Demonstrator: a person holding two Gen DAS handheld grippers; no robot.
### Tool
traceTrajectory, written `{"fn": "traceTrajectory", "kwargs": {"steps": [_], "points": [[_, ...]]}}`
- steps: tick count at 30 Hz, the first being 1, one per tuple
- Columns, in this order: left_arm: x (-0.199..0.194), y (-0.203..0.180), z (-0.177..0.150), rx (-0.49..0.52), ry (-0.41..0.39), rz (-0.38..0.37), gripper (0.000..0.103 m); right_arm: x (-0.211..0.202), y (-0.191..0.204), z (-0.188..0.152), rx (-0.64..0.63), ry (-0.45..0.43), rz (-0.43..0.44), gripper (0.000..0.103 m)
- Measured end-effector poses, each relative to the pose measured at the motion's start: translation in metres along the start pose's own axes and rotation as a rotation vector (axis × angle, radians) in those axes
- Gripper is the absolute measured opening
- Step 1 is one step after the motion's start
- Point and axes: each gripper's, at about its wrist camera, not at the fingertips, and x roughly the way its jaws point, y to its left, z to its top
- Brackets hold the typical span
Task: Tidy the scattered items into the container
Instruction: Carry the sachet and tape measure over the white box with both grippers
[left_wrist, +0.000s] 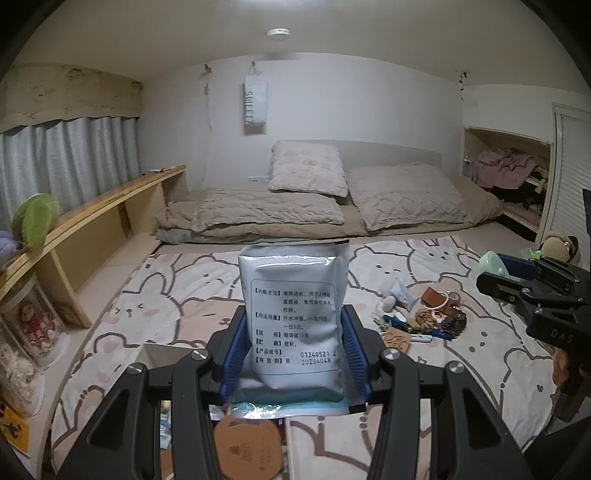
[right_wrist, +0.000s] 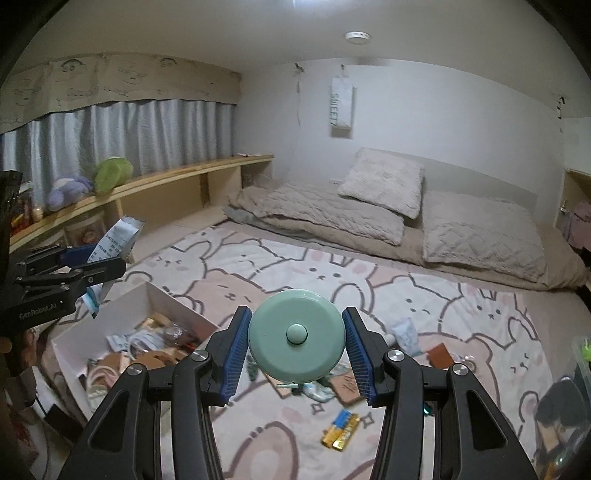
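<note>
Container: white open box (right_wrist: 70, 354) on the bunny-print mat (right_wrist: 424, 291), already holding a jumble of small items; it sits low and to the left of the right gripper, and almost directly under the left one.
Left gripper (left_wrist: 293, 354): clenched on a silvery medicine sachet (left_wrist: 293, 314), held upright with its long axis vertical and its printed face toward the camera; the box's corner shows just below and left of the pads.
Right gripper (right_wrist: 295, 347): clamped on a round mint-green tape measure (right_wrist: 297, 334), flat face to the camera, raised above the mat.
Deciding relation: the left gripper is the nearer of the two to the box, so its sachet likely needs only lowering and letting go; the right must travel leftward across the mat first.
Still scattered: batteries (right_wrist: 341, 430), a small tube (right_wrist: 406, 334), a brown wallet (right_wrist: 441, 354) and cards lie on the mat to the right of the box, well apart from it.
</note>
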Motion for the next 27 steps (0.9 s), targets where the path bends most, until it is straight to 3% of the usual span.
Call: {"fn": "traceTrajectory", "kwargs": {"steps": [16, 27], "points": [[-0.033, 0.056, -0.035, -0.032, 0.023, 0.042, 0.049, 0.012, 0.082, 0.004, -0.036, 0.005, 0.134, 0.051], [-0.011, 0.061, -0.09, -0.039, 0.156, 0.006, 0.049, 0.03, 0.119, -0.001, -0.034, 0.038, 0.225, 0.051]]}}
